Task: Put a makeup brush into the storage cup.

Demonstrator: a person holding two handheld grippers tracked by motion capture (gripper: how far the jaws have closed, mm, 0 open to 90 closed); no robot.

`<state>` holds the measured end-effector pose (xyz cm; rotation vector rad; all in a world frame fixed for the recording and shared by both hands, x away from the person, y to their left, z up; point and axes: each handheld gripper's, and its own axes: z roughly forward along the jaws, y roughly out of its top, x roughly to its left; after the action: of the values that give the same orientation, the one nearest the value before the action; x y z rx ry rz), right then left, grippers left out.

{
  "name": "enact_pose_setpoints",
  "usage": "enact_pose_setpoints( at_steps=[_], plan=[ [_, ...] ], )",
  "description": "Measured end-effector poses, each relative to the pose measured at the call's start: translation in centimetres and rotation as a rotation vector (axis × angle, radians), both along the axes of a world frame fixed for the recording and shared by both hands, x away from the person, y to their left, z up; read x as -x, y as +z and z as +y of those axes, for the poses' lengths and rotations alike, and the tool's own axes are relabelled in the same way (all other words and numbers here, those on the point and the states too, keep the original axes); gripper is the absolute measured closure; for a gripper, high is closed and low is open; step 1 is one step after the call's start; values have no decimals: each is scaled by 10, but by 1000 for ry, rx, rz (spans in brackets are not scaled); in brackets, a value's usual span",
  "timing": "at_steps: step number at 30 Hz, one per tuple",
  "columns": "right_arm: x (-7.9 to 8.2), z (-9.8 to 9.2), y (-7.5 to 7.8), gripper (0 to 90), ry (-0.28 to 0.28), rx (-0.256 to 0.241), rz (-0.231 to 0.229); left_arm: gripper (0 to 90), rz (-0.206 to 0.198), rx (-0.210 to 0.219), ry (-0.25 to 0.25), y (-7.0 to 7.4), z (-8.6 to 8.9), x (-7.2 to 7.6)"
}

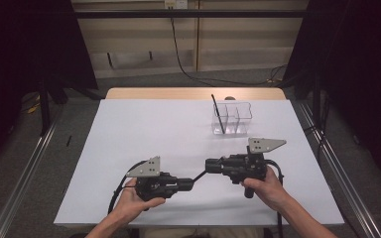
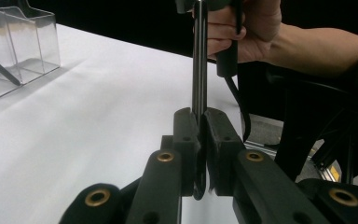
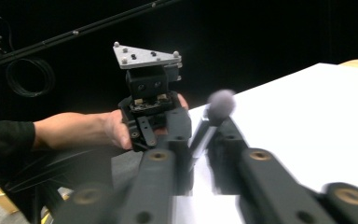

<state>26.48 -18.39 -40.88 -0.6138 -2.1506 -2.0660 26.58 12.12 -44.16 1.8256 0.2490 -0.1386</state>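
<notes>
**White desk, brush held between both claws**

White desk [image 1: 129, 148]. Left claw [image 2: 200, 140] and right claw [image 1: 209, 166] both clamp one slim makeup brush [image 2: 198, 70] spanning between them. Clear organizer [image 1: 232, 119] well beyond right claw, dark stick inside.

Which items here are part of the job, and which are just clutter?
In the job:
- makeup brush, held between both tools
- left tool, shut on the brush
- right tool, shut on the brush
- clear divided organizer with a black pen in it

Lying about:
- cable on the floor beyond the table
</notes>
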Motion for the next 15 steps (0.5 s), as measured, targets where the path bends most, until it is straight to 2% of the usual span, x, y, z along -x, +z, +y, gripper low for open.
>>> enact_pose_setpoints(
  at_steps=[6, 9, 15],
  plan=[
    [0, 0, 1, 840, 0, -2, 15, 793, 21, 12, 34, -1, 2, -4],
    [-1, -2, 3, 840, -13, 5, 15, 690, 20, 11, 60, -1, 4, -5],
    [-2, -5, 4, 840, -36, 40, 9, 596, 4, 16, 100, 0, 7, -5]
  ],
)
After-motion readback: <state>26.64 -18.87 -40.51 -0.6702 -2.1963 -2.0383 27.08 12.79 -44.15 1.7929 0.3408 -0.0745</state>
